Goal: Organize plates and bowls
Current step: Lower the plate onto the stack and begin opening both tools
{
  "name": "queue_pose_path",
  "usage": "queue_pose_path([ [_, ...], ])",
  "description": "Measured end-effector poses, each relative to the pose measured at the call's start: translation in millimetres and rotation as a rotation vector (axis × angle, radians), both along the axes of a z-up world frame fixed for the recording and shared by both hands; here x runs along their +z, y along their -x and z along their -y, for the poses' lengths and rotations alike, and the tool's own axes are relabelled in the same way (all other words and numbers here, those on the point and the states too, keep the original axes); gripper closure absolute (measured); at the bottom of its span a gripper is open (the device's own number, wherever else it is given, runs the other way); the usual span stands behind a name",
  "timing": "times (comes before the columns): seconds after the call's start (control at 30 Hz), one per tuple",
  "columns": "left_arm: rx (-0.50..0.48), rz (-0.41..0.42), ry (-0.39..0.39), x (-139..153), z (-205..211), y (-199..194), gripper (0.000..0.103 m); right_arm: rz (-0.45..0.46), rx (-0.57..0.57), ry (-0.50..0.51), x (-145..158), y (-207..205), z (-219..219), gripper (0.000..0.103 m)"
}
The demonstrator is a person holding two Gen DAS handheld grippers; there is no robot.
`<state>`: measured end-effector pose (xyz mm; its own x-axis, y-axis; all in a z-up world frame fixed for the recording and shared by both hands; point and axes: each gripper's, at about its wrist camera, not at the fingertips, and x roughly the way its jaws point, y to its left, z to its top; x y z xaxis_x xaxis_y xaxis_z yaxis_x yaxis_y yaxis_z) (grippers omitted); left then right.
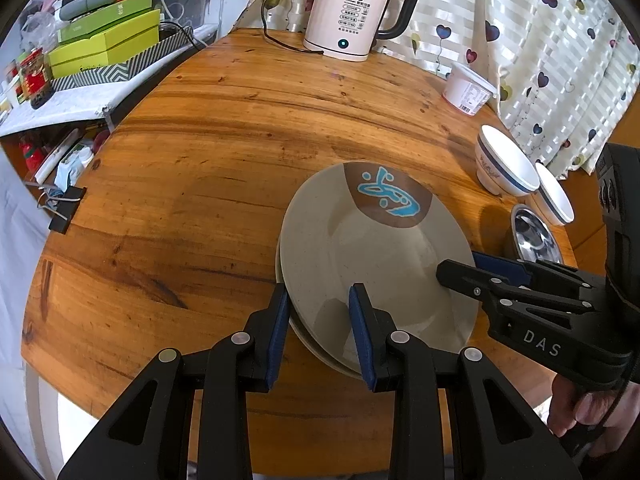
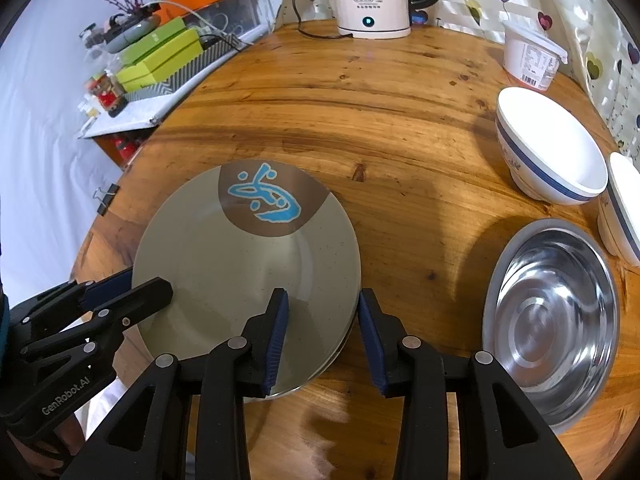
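A beige plate with a brown patch and blue fish design lies on top of another plate on the round wooden table. My left gripper is open, its jaws straddling the stack's left rim. It also shows at the left of the right wrist view. My right gripper is open, its jaws straddling the right rim. It also shows in the left wrist view. Two white bowls with blue bands and a steel bowl stand to the right.
A white electric kettle with its cord stands at the table's far edge. A white tub stands at the far right by the curtain. A shelf with green boxes is to the left. A binder clip is on the table's left edge.
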<state>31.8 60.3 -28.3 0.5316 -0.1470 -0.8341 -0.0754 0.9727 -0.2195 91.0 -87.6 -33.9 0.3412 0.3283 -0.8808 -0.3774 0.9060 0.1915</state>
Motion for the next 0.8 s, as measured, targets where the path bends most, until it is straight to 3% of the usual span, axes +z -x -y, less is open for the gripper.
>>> queue_pose_path([
  [0.8, 0.013, 0.008, 0.02, -2.9, -5.1, 1.0, 0.067, 0.033, 0.014, -0.03, 6.1, 4.1, 4.5, 0.066],
])
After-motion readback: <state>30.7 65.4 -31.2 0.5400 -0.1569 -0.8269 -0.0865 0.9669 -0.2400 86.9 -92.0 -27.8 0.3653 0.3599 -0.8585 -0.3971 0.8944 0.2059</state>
